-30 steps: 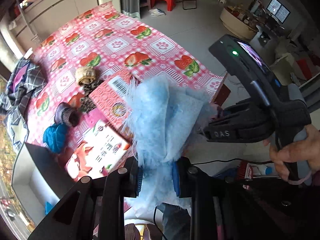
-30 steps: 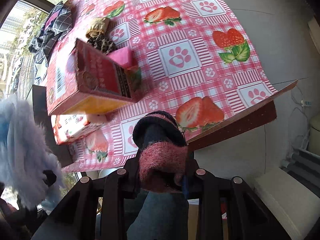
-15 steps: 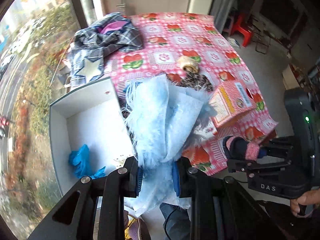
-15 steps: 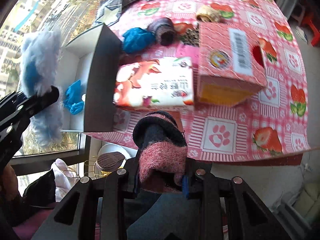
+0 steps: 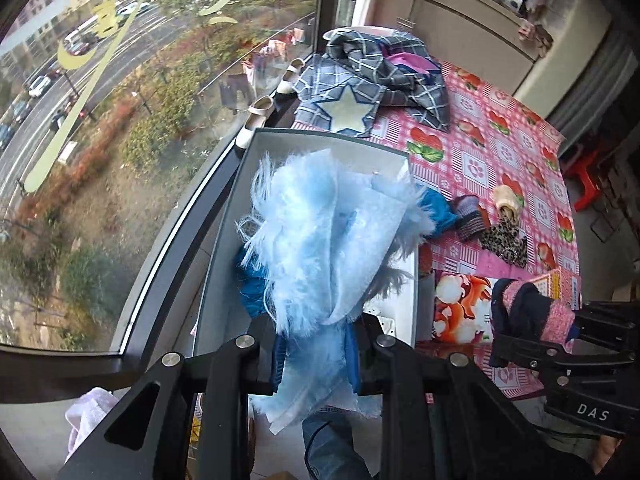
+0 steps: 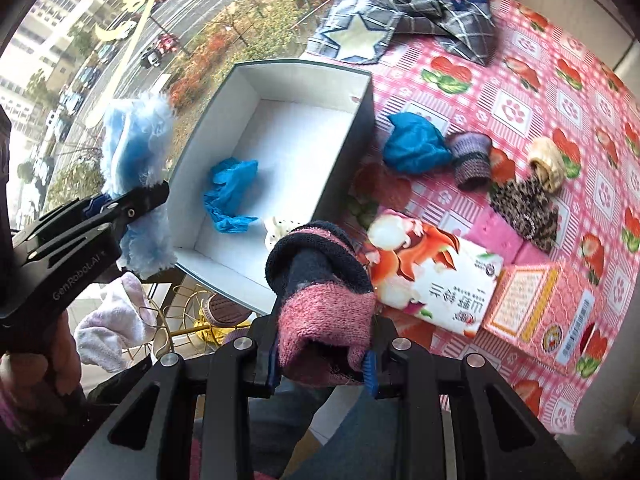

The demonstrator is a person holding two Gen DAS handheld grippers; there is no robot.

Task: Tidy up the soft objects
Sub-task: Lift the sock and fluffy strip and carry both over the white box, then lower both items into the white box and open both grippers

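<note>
Soft objects fill both our grippers above a table edge by a window: our left gripper [image 5: 316,356] is clamped on a fluffy pale-blue cloth [image 5: 320,236] with ragged, feathery edges, and our right gripper [image 6: 322,364] is clenched on a rolled pink-and-navy knitted sock [image 6: 320,280]. Just beyond them sits a grey box [image 6: 356,120] with a white inside, open at the top, holding a crumpled bright-blue piece [image 6: 230,196] and a small white item [image 6: 278,230] near its front wall. On the pink checked tablecloth [image 6: 568,104], printed with strawberries and paw marks, we see a teal bundle [image 6: 414,144] touching a purple ribbed roll [image 6: 472,158], a cream roll [image 6: 548,162] and a leopard-print piece [image 6: 524,206] beside it. A glossy carton [image 6: 436,280] and a pink cardboard box [image 6: 532,312] lie side by side between our right gripper and those bundles. A grey plaid garment [image 6: 420,8] with a pale star patch is heaped at the table's far end.
</note>
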